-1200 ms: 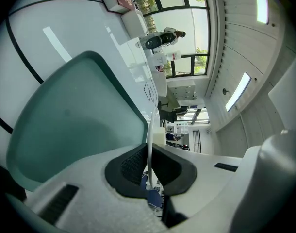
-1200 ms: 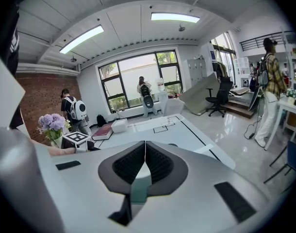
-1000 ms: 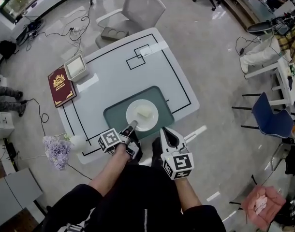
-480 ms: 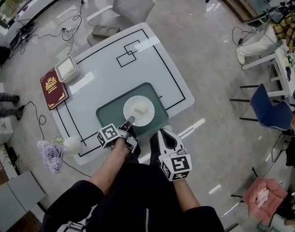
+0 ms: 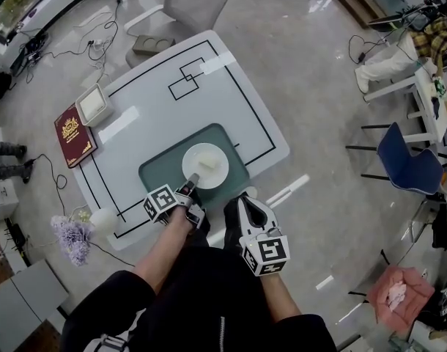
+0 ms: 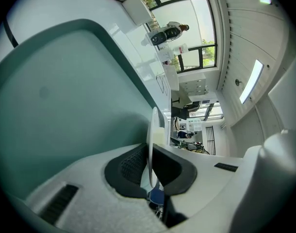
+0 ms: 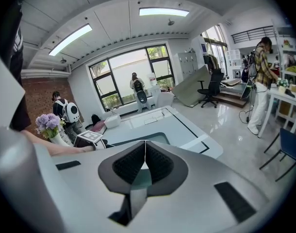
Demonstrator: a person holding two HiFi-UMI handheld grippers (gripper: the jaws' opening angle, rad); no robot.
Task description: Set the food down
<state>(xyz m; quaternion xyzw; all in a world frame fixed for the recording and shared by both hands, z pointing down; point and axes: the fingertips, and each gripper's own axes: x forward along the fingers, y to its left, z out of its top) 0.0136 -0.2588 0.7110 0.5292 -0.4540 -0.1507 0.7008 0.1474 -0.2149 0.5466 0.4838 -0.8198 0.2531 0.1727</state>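
A white plate (image 5: pixel 205 166) carrying a pale block of food (image 5: pixel 209 158) is over the dark green mat (image 5: pixel 161 173) on the white table. My left gripper (image 5: pixel 193 181) is shut on the plate's near rim. In the left gripper view the rim (image 6: pixel 151 144) runs edge-on between the pads, with the food (image 6: pixel 160 136) just behind and the mat (image 6: pixel 65 106) close beside it. Whether the plate touches the mat I cannot tell. My right gripper (image 5: pixel 246 202) is shut and holds nothing, off the table's near edge; its pads meet (image 7: pixel 145 153).
A red book (image 5: pixel 71 134) and a white box (image 5: pixel 94 105) lie at the table's far left. Purple flowers (image 5: pixel 71 237) stand off the near-left corner. A grey chair (image 5: pixel 185 6) stands beyond the table, and a blue chair (image 5: pixel 403 163) to the right.
My left gripper has sunk a little with the plate toward the mat. The right gripper has drifted slightly sideways and stayed shut.
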